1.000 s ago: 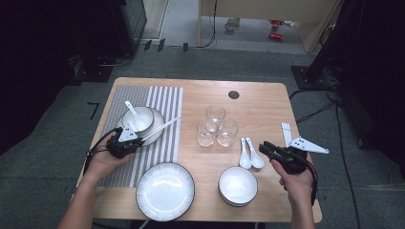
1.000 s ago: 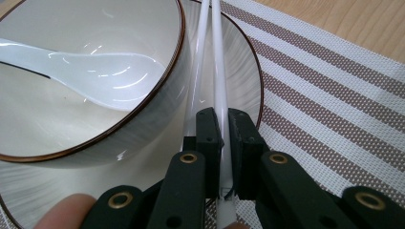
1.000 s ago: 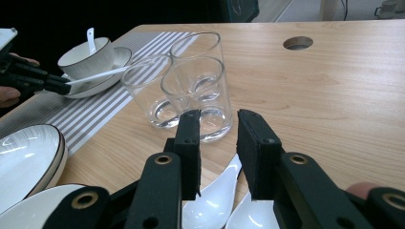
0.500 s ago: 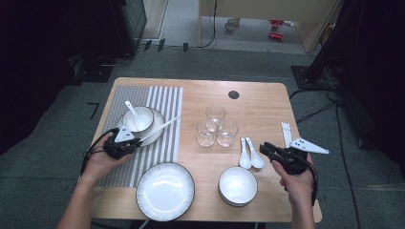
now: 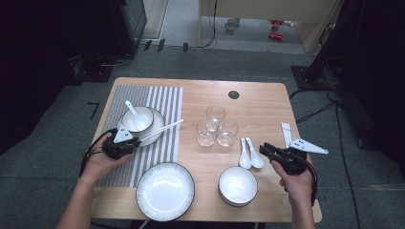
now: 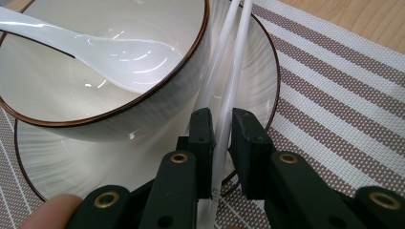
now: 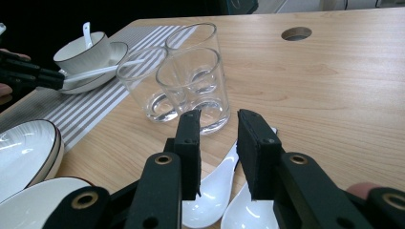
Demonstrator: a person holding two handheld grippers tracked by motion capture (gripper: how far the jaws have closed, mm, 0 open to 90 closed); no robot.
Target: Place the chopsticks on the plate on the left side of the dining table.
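Left gripper (image 5: 135, 141) sits mid-left of the high view, on the striped placemat (image 5: 162, 124). In the left gripper view I see the white chopsticks (image 6: 224, 100) running between my jaws; jaws have just been opening a bit, there's a sliver of gap at the right pad, so grip looks loosened, chopsticks still between the pads, not clamped. Chopsticks lie tilted across the rim of the saucer plate (image 6: 267, 81), just beside the bowl (image 6: 157, 102) w/ a white spoon (image 6: 110, 57) inside.

Right gripper (image 5: 265, 149) is lower right of the high view, jaws apart, nothing held, hovering just over two white spoons (image 7: 224, 191) on the bare table (image 7: 334, 95). Three glasses (image 7: 191, 81) stand close behind them, upper centre of the right gripper view.
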